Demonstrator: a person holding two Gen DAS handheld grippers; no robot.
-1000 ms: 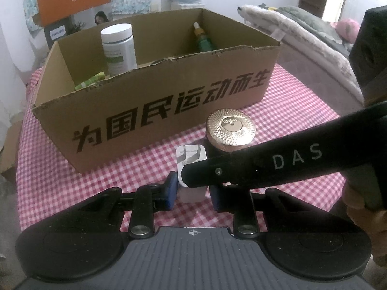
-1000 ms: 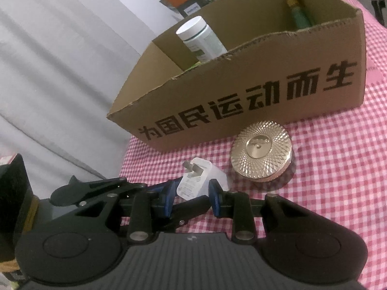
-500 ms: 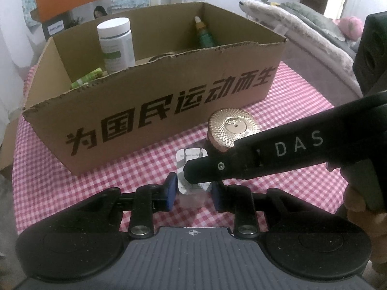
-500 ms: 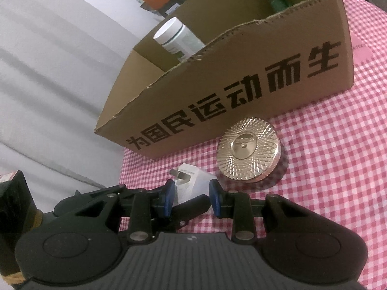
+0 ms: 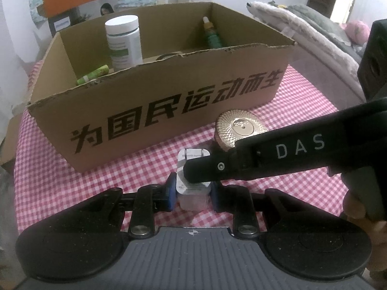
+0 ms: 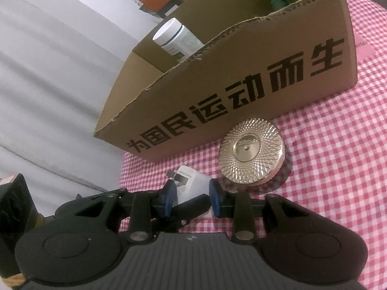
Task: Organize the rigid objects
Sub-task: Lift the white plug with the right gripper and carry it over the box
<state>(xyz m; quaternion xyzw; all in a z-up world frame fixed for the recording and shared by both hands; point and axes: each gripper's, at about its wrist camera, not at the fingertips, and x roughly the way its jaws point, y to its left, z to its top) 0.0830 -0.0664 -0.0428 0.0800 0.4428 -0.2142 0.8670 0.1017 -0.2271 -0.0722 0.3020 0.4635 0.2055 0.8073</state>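
Both grippers meet on one small thing near the front of the counter. The left gripper [image 5: 192, 191] is closed on a white plug adapter [image 5: 193, 169], its blue pads pressed to both sides. The right gripper [image 6: 191, 195] straddles the same white plug adapter [image 6: 191, 181] crosswise, jaws narrow; whether its pads actually press I cannot tell. The double hold probably steadies the adapter for a handover or a turn before it is lifted.

Behind it stands a long cardboard box [image 5: 169, 101], open-topped, its front wall printed with large black Chinese characters. Inside it stand a white-capped bottle [image 5: 123, 41] and a green dropper bottle [image 5: 211, 36]; a green tube [image 5: 93, 75] lies flat. A gold ribbed jar [image 5: 239, 128] sits on the pink checked cloth [image 5: 60, 181], just beside the adapter. The right gripper's arm reads "DAS".
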